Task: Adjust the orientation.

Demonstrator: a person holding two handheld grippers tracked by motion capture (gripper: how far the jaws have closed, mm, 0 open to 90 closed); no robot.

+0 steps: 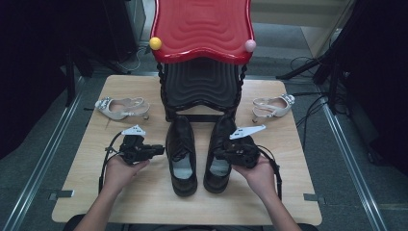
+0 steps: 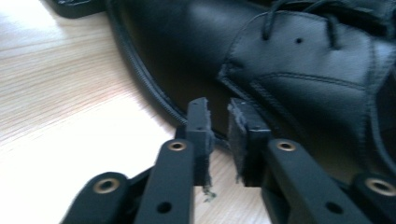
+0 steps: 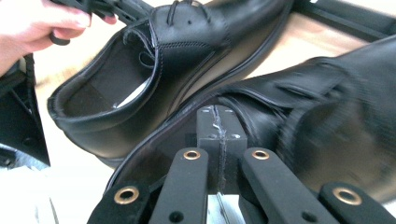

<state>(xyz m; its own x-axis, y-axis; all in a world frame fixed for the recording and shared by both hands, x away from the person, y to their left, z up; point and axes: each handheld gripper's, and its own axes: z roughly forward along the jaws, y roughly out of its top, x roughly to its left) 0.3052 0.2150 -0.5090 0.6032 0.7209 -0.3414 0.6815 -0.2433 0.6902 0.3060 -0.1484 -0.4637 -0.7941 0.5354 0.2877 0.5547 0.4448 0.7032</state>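
Two black leather lace-up shoes stand side by side mid-table, toes toward the stool: the left shoe (image 1: 181, 154) and the right shoe (image 1: 220, 156). My left gripper (image 1: 161, 150) points sideways at the left shoe (image 2: 280, 60). In the left gripper view, the left gripper (image 2: 219, 107) has its jaws a narrow gap apart, with nothing between the pads and the tips at the shoe's sole edge. My right gripper (image 1: 217, 154) lies against the right shoe's opening. Its jaws (image 3: 217, 112) are pressed together, tips against the right shoe (image 3: 327, 107), with the left shoe (image 3: 159, 60) beyond.
A red-topped stool (image 1: 202, 29) with a black lower shelf stands at the table's far middle. A white sandal (image 1: 122, 108) lies at the back left, another white sandal (image 1: 273, 107) at the back right. Bare wood table (image 1: 144, 202) lies in front of the shoes.
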